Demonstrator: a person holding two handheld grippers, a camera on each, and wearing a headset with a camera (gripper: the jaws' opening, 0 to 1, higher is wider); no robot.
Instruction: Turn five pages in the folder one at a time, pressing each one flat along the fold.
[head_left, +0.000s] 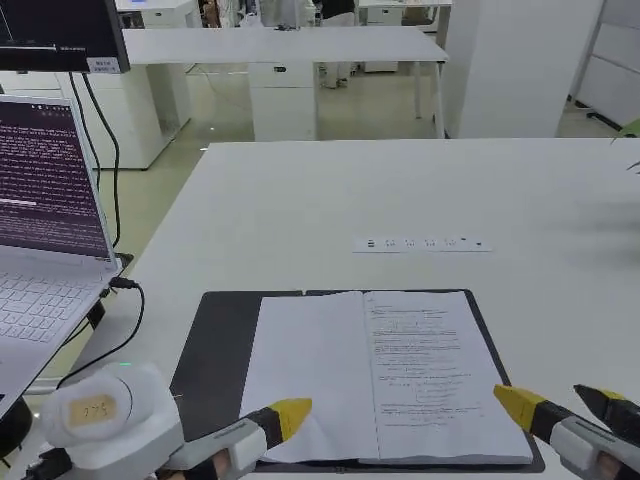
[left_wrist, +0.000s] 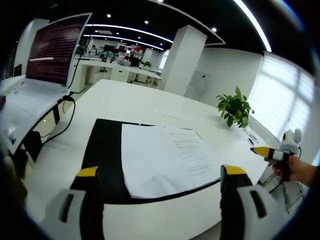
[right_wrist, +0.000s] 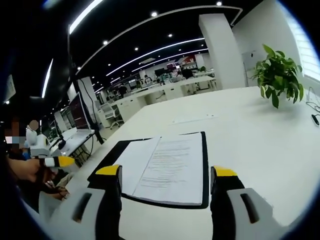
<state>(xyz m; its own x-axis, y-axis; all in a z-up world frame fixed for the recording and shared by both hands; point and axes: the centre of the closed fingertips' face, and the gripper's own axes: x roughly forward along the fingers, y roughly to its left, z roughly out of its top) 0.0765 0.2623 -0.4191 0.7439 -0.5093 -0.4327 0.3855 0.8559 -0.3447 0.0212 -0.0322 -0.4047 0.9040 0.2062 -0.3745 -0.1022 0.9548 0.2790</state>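
A black folder (head_left: 215, 340) lies open on the white table in front of me. Its left page (head_left: 310, 370) is blank and its right page (head_left: 425, 370) carries printed text; both lie flat. My left gripper (head_left: 270, 425) hovers at the folder's near left corner, jaws wide open (left_wrist: 160, 171) with nothing between them. My right gripper (head_left: 558, 400) is off the folder's near right corner, also open (right_wrist: 165, 171) and holding nothing. Both stand apart from the pages. The folder (left_wrist: 102, 150) (right_wrist: 202, 165) lies ahead of each gripper.
An open laptop (head_left: 40, 230) with a black cable (head_left: 130, 300) stands at the left. A flat socket strip (head_left: 420, 243) is set in the table beyond the folder. A potted plant (left_wrist: 234, 107) stands at the far right. Other desks are behind.
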